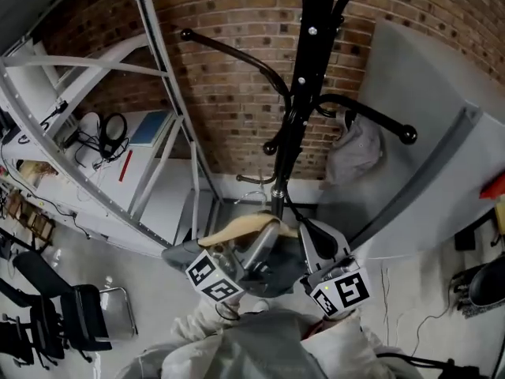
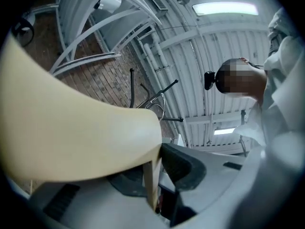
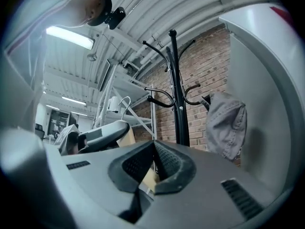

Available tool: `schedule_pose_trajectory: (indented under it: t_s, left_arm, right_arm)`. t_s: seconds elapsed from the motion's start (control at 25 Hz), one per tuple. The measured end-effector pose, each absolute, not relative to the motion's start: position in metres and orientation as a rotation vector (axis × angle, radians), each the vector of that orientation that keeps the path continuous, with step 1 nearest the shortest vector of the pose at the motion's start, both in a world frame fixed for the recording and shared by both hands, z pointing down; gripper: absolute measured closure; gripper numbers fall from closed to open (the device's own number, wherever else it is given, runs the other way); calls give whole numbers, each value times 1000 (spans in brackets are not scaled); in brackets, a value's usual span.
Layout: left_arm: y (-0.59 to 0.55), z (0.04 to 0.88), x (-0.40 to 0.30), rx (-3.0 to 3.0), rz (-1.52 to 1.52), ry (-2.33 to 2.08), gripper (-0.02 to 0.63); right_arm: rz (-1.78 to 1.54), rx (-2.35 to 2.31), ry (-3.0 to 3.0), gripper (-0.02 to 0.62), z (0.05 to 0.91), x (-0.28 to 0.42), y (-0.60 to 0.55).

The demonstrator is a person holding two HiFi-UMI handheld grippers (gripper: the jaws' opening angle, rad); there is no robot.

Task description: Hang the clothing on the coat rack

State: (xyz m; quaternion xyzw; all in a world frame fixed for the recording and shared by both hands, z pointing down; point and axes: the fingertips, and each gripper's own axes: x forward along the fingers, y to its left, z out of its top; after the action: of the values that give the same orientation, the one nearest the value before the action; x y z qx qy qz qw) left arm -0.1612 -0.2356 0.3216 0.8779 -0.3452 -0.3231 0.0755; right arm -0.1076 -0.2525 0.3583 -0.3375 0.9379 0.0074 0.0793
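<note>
While grey clothing (image 1: 353,152) hangs on the coat rack (image 1: 316,46), left gripper (image 2: 155,173) pinches the cream hanger (image 2: 71,128), right gripper (image 3: 153,149) jaws pressed together just beside it.

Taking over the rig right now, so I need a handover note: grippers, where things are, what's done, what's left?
Left gripper: shut on the hanger.
Right gripper: seems shut on its other end.
Hanger sits low before the coat rack, on no hook; it looks bare.
Done: a grey garment hangs on a right-side hook.
Left: probably raise the hanger onto a free hook.
</note>
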Motion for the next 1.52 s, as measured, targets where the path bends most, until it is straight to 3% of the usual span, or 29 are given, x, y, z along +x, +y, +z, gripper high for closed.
schedule_pose_trajectory:
  t_s: [0.48, 1.52]
  left_arm:
    - [-259, 300, -158, 2756, -927, -748, 509]
    - [-323, 280, -133, 2720, -1008, -623, 509]
  right_arm:
    - [89, -1284, 2670, 574, 346, -100, -258]
    - [179, -1318, 2618, 574, 322, -73, -310]
